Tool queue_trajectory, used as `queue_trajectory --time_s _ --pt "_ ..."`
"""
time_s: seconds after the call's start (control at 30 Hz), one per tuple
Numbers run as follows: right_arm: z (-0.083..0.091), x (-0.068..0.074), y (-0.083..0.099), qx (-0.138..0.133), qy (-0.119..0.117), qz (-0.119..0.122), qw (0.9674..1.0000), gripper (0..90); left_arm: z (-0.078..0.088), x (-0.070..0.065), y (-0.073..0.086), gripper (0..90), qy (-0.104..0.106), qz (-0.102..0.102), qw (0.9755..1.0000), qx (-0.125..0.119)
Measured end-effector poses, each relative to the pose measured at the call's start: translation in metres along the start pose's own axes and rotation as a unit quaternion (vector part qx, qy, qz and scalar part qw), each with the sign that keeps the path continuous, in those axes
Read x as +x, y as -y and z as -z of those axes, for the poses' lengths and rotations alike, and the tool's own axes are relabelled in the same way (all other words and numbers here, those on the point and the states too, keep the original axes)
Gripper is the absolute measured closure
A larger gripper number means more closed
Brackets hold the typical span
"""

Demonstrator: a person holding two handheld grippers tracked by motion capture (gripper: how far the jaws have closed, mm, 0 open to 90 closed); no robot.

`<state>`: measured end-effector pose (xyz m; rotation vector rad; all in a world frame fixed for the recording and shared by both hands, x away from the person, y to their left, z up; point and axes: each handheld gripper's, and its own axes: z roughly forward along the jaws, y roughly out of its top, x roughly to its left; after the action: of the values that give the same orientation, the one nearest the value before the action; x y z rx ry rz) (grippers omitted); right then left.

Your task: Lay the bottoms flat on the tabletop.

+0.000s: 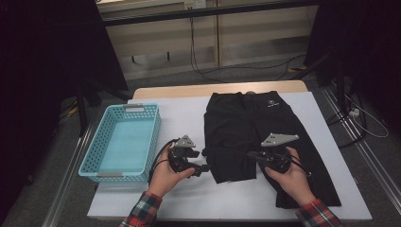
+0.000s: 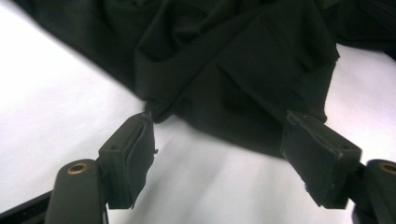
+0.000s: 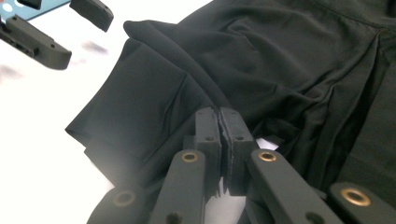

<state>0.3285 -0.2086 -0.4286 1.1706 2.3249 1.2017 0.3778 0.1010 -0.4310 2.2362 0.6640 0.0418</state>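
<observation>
Near the table's front edge lies the black garment: light, limp, probably slippery, so pinch hems or corners. Your right gripper, level and pointing left, looks pressed together on a fold. Your left gripper stands spread at the hem corner, gripping nothing.

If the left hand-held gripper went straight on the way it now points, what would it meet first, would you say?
Most likely the folded hem of the black trousers, which lies just ahead between the open jaws of the left hand-held gripper; depth is hard to judge.
</observation>
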Motion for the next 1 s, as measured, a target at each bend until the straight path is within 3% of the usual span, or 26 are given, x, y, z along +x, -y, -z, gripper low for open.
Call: queue_trajectory --time_s 0.37,0.5,0.67,0.77,0.9,1.0 --pt "0.001 -0.005 0.004 0.007 0.012 -0.007 0.9999 87.8 -0.018 -0.013 0.000 42.3 0.021 -0.030 0.9993 -0.001" --pt "0.001 -0.004 0.004 0.005 0.008 -0.002 0.9999 87.6 -0.025 -0.016 0.002 49.2 0.018 -0.040 0.9990 0.006" --pt "0.000 -0.003 0.005 0.007 0.005 -0.002 1.0000 87.6 -0.030 -0.025 0.003 60.5 0.043 -0.021 0.9987 0.016" --pt "-0.001 -0.003 0.005 0.006 0.003 -0.004 1.0000 87.4 -0.031 -0.032 0.000 72.4 0.037 -0.031 0.9983 0.034" --pt "-0.001 -0.003 0.004 0.004 0.003 -0.002 1.0000 87.2 -0.030 -0.032 -0.003 88.7 0.048 -0.014 0.9972 0.056" --pt "0.000 -0.003 0.004 0.003 0.007 -0.001 1.0000 86.4 -0.023 -0.028 -0.005 90.0 0.046 -0.004 0.9971 0.061"
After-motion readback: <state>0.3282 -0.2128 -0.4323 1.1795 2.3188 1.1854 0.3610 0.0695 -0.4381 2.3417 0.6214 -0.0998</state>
